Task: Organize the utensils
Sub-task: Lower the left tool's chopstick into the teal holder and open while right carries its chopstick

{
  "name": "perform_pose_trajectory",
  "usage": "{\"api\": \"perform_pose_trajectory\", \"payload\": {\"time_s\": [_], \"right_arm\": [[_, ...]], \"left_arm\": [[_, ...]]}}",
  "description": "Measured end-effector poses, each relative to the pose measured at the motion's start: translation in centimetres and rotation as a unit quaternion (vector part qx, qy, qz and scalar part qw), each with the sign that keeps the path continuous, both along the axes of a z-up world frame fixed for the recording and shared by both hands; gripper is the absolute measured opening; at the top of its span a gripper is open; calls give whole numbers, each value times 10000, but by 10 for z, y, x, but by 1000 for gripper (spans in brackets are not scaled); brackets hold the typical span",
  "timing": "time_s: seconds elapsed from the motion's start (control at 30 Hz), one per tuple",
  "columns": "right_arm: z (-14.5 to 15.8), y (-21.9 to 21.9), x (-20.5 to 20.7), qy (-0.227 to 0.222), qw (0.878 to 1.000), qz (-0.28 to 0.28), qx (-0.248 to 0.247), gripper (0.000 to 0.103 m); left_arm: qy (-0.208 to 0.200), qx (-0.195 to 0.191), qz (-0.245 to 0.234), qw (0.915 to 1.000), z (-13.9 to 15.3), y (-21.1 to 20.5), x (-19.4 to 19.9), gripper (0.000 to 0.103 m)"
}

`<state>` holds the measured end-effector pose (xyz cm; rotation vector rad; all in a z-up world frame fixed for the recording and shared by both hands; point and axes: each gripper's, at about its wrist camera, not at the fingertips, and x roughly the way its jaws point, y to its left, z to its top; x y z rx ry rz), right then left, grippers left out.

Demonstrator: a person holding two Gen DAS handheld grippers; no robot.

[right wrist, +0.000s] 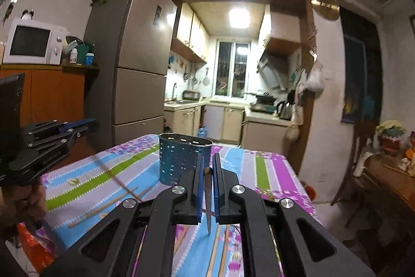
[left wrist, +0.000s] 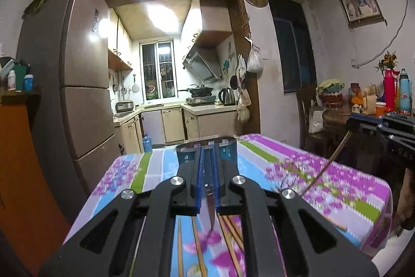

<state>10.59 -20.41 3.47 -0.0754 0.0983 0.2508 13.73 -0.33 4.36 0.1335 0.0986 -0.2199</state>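
A blue perforated utensil holder [right wrist: 179, 160] stands upright at the far end of the table, just beyond both grippers. My left gripper [left wrist: 207, 144] is shut on a small knife [left wrist: 210, 207], whose blade hangs back and down over the cloth. My right gripper [right wrist: 208, 156] is shut on a thin brown chopstick [right wrist: 207, 196]. In the left wrist view that chopstick [left wrist: 324, 168] slants down from the right gripper [left wrist: 348, 121]. Both grippers are held above the table. Several loose chopsticks [right wrist: 103, 207] lie on the cloth, with more chopsticks [left wrist: 230, 230] beneath the left gripper.
The table has a striped floral cloth [left wrist: 337, 188], with its edges close on the left and right. A tall fridge [right wrist: 140, 69] and an orange cabinet [right wrist: 52, 95] stand to the left. To the right is a cluttered wooden side table [left wrist: 363, 116]. A kitchen doorway lies ahead.
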Motion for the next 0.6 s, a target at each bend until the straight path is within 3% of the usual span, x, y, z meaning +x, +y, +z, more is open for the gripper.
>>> {"api": "perform_pose_trajectory", "payload": {"time_s": [0.13, 0.33, 0.53, 0.6], "right_arm": [[15, -10, 24, 183, 9997, 123, 81, 8], [26, -3, 45, 303, 9993, 170, -143, 8], [21, -3, 38, 272, 9992, 210, -198, 8], [19, -4, 33, 245, 9992, 222, -220, 8]], "left_arm": [[68, 84, -84, 9999, 14, -8, 20, 3], [206, 99, -20, 9997, 10, -3, 33, 3], [419, 93, -29, 9991, -13, 14, 3, 4], [702, -120, 10, 9975, -30, 31, -10, 4]]}}
